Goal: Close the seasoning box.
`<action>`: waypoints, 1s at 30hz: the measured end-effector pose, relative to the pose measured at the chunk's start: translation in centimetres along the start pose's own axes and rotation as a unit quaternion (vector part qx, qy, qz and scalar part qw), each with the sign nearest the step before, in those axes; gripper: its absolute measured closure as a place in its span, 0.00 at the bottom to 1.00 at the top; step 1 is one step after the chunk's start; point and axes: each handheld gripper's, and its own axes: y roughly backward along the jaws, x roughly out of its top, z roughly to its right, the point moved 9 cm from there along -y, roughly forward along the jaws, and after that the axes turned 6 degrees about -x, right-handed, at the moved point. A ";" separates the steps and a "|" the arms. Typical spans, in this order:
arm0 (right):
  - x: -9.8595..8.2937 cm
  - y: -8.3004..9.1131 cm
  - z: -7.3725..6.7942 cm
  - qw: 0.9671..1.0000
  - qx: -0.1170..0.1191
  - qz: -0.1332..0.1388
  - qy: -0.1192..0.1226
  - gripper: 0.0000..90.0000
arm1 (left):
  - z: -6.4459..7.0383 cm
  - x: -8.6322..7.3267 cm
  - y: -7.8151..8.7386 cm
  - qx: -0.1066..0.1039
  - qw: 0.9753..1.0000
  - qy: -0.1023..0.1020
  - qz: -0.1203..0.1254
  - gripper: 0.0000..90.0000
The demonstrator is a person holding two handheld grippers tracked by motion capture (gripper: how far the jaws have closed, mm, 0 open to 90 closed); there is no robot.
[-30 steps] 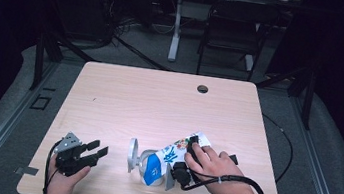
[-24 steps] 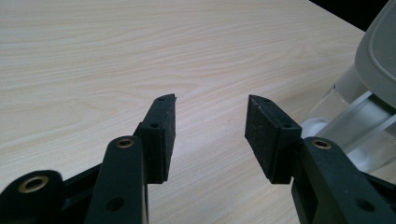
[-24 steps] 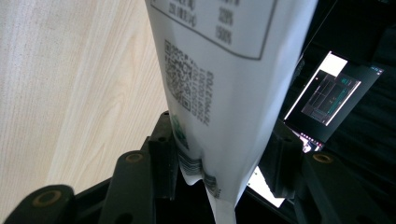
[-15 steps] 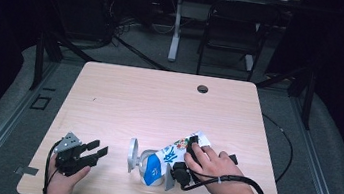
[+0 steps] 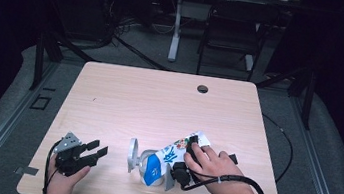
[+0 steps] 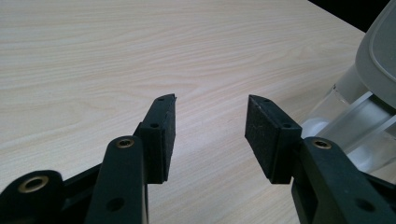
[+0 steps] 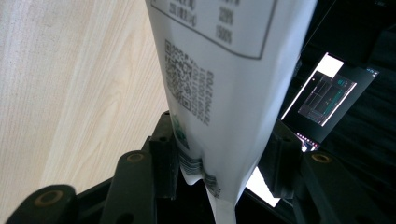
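Right gripper (image 7: 219, 154) is seen clamped on a white printed pouch (image 7: 219, 70), which is tilted over a clear jug with a grey lid (image 5: 138, 157) near the front edge of the worktop (image 5: 159, 105). Left gripper (image 6: 210, 133) is held spread apart and empty, just beside the jug.

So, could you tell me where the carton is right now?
In the high view the carton is near the table's front edge, right of centre, tilted over the clear pitcher and clamped in the right gripper.
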 end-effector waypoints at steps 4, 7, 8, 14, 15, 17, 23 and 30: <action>0.0 0.0 0.1 1.000 -0.001 0.000 0.001 0.61 | 0.0 0.0 0.0 0.000 1.000 0.000 0.000 0.59; 0.0 0.1 0.1 1.000 -0.001 0.000 0.001 0.62 | 0.0 0.0 0.0 0.000 1.000 0.000 0.000 0.59; 0.0 0.1 0.0 1.000 0.000 0.001 0.000 0.62 | 0.0 0.0 0.0 0.000 1.000 0.000 0.001 0.59; 0.0 0.1 0.1 1.000 0.000 0.002 0.001 0.62 | 0.0 0.1 0.0 0.001 1.000 0.001 0.002 0.59; 0.0 0.1 0.1 1.000 0.000 0.001 0.001 0.62 | 0.0 0.0 0.0 0.000 1.000 0.001 0.001 0.59; 0.0 0.1 0.1 1.000 -0.001 -0.001 0.003 0.62 | 0.0 0.0 0.0 0.000 1.000 0.001 0.001 0.59; 0.0 0.1 0.1 1.000 -0.002 -0.001 0.005 0.62 | -0.1 0.0 0.0 -0.001 1.000 0.001 -0.001 0.59; 0.0 0.2 0.1 1.000 -0.005 -0.002 0.008 0.63 | -0.1 0.0 0.0 0.001 1.000 0.000 0.000 0.59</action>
